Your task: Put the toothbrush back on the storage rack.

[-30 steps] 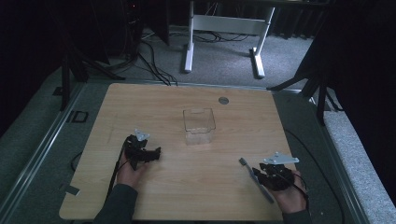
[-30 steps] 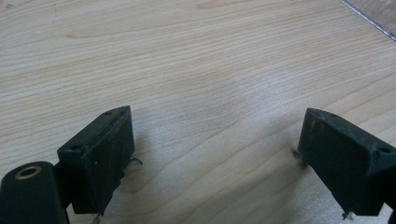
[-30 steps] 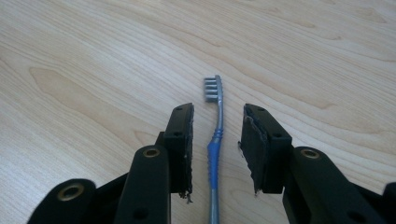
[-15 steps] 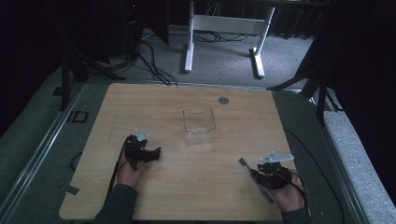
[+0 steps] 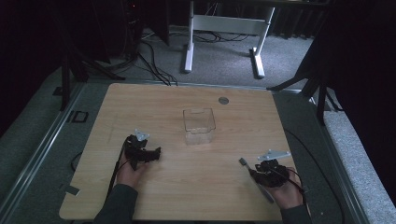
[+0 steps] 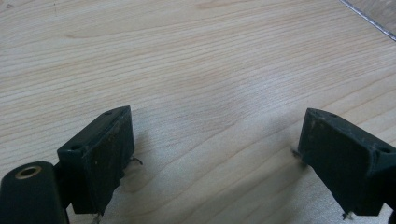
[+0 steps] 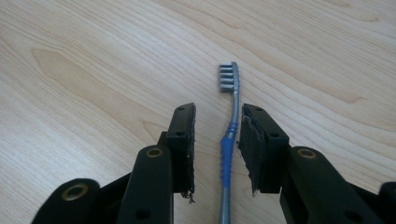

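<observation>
A toothbrush (image 7: pixel 228 154) with a blue-and-grey handle lies flat on the wooden table (image 5: pixel 163 102), its grey bristle head (image 7: pixel 229 77) pointing away from me. My right gripper (image 7: pixel 217 114) is lowered over it, with one jaw on each side of the handle. The jaws are narrowly apart: the right one is close to the handle and a gap remains on the left. In the high view the toothbrush (image 5: pixel 266 192) runs under the right gripper (image 5: pixel 261 173) near the table's front right. My left gripper (image 6: pixel 215 126) rests wide open on bare wood at the front left (image 5: pixel 156 151).
A clear plastic box (image 5: pixel 198 125) stands open-topped in the middle of the table. A small round metal disc (image 5: pixel 223 100) sits near the far edge. Cables trail from both grippers toward the front edge. Grey carpet and a white desk frame lie beyond the table.
My right gripper has shifted slightly left and settled over the toothbrush handle. The left gripper has stayed where it was.
</observation>
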`<state>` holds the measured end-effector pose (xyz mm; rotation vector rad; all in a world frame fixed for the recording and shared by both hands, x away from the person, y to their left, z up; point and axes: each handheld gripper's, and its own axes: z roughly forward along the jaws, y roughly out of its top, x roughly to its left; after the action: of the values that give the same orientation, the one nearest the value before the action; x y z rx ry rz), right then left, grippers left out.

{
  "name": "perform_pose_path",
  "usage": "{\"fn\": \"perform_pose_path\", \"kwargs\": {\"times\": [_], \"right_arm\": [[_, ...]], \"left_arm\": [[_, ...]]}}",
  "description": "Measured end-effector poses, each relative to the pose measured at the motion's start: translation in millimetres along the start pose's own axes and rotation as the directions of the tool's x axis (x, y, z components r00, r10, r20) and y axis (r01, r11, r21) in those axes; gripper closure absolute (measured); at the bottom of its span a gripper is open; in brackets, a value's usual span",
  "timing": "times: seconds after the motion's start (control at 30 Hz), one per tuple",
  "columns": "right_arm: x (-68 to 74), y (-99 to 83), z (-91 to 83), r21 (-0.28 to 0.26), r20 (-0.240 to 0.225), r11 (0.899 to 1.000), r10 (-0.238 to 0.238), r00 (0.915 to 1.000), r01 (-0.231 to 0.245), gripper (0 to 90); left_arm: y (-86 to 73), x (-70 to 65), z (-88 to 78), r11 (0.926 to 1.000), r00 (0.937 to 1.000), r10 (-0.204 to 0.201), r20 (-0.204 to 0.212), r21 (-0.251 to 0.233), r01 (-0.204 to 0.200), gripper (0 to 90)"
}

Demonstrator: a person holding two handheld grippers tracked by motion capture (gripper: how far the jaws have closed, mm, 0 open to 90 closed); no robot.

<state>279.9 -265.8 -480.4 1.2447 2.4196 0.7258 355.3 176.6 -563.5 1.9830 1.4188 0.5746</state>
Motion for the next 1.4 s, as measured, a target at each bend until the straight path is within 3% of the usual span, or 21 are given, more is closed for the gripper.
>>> {"fn": "perform_pose_path", "kwargs": {"times": [0.87, 1.4], "right_arm": [[-0.4, 7.7, 5.1, 0.054, -0.001, 0.999, -0.001, 1.0000, 0.001, 68.2], [-5.8, 10.6, 10.6, 0.125, 0.009, 0.992, 0.013, 0.9999, -0.014, 68.9]], "left_arm": [[0.0, 0.0, 0.0, 1.0000, 1.0000, 0.000, 0.000, 0.000, 0.000, 10.8], [0.0, 0.0, 0.0, 1.0000, 1.0000, 0.000, -0.001, 0.000, 0.000, 10.8]]}}
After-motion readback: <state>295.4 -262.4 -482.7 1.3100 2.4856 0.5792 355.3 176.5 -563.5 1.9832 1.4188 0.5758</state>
